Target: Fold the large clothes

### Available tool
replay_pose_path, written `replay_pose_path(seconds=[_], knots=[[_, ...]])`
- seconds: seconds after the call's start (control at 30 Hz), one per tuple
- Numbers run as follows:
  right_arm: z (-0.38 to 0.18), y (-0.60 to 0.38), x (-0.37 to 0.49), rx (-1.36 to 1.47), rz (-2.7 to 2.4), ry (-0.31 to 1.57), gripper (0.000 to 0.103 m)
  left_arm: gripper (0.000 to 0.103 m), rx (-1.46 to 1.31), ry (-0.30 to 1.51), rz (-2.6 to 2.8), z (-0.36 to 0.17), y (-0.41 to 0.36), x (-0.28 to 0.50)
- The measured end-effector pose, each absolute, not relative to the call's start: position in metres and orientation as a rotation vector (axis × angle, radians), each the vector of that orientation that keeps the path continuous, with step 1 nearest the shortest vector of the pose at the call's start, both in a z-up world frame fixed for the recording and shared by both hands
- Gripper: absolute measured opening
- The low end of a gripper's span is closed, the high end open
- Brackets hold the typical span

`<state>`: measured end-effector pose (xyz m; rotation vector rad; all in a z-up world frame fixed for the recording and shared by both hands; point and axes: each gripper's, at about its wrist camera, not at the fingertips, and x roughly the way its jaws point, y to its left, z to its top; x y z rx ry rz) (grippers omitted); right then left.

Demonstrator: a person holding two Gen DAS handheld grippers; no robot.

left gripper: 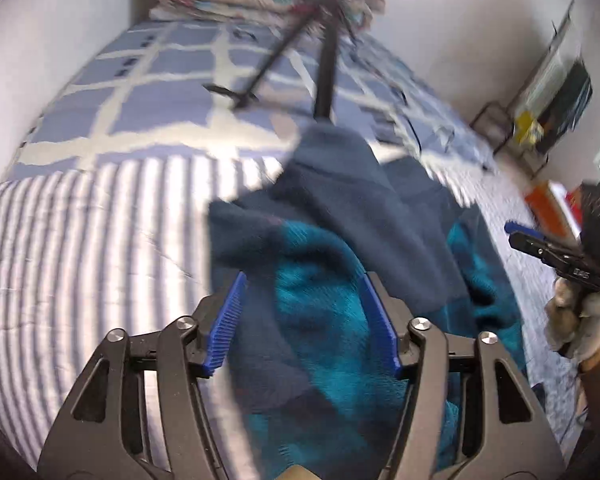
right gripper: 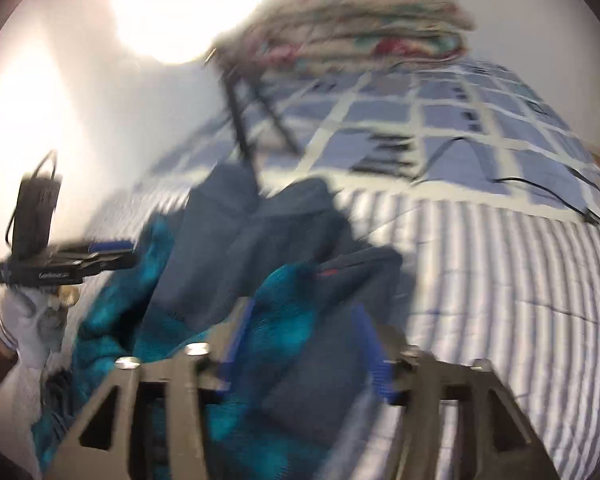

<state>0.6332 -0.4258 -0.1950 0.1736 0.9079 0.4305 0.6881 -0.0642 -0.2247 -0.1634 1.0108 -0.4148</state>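
Your garment, a thick, soft navy-and-teal knit, lies crumpled on the striped bed; expect it to sag and bunch, so take a hem edge. Both the left hand-held gripper and right hand-held gripper gape empty above it. There's open bed to your left; mind the tripod.

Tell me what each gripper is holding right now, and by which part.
Neither visibly holds anything. The left gripper and right gripper both have their jaws spread apart over the crumpled navy and teal garment on the striped bedspread; blur hides any contact.
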Motion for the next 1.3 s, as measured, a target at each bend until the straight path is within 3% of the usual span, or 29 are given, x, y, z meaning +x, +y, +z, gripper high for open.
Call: replay_pose_path(seconds=[0.2,0.47,0.53,0.57,0.6,0.67,1.3], knots=[[-0.215,-0.472,0.657,0.388,0.401,0.923,0.062,0.064,-0.416,1.083,-0.352,-0.245,-0.014,0.723],[-0.247,-0.449,0.687,0.407,0.433,0.989,0.057,0.063,-0.469,1.111,-0.366,-0.276,-0.03,0.746],[-0.25,-0.441,0.691,0.391,0.437,0.993,0.05,0.045,-0.439,1.104,-0.374,-0.275,-0.04,0.748],[-0.251,-0.434,0.693,0.377,0.452,1.0,0.031,0.026,-0.427,1.116,-0.384,-0.276,-0.046,0.75],[-0.251,-0.429,0.694,0.365,0.46,1.008,0.022,0.015,-0.41,1.114,-0.38,-0.276,-0.051,0.75],[-0.245,-0.418,0.692,0.31,0.459,0.994,0.009,0.008,-0.379,1.094,-0.381,-0.271,-0.058,0.748],[-0.118,-0.407,0.59,0.165,0.486,0.77,0.005,0.005,-0.364,0.856,-0.448,-0.153,-0.04,0.637]])
